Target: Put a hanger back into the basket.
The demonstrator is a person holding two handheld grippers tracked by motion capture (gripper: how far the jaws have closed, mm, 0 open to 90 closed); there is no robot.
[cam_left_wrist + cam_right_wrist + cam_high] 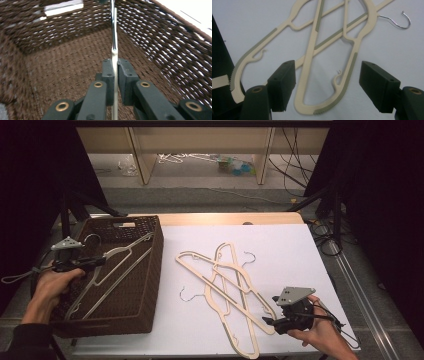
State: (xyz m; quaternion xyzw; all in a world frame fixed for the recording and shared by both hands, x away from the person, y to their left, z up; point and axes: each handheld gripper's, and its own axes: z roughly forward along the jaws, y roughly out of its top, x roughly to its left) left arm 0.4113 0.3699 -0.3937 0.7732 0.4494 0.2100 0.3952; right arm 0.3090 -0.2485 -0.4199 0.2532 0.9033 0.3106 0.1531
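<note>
**Hanger clamped inside basket; right gripper open over the pile**

The left gripper (114, 65) has its jaws clamped on the neck of a cream hanger (116, 266), just below its metal hook (113, 30). That hanger lies slanted inside the brown wicker basket (150, 285), which sits at the table's left edge. The right gripper (327, 85), held near the front right corner of the table (280, 240), has its jaws wide apart, pads touching nothing. Beneath them is the rounded end of one of the crossed hangers (348, 72), which lie overlapping on the white surface at mid-table.
</note>
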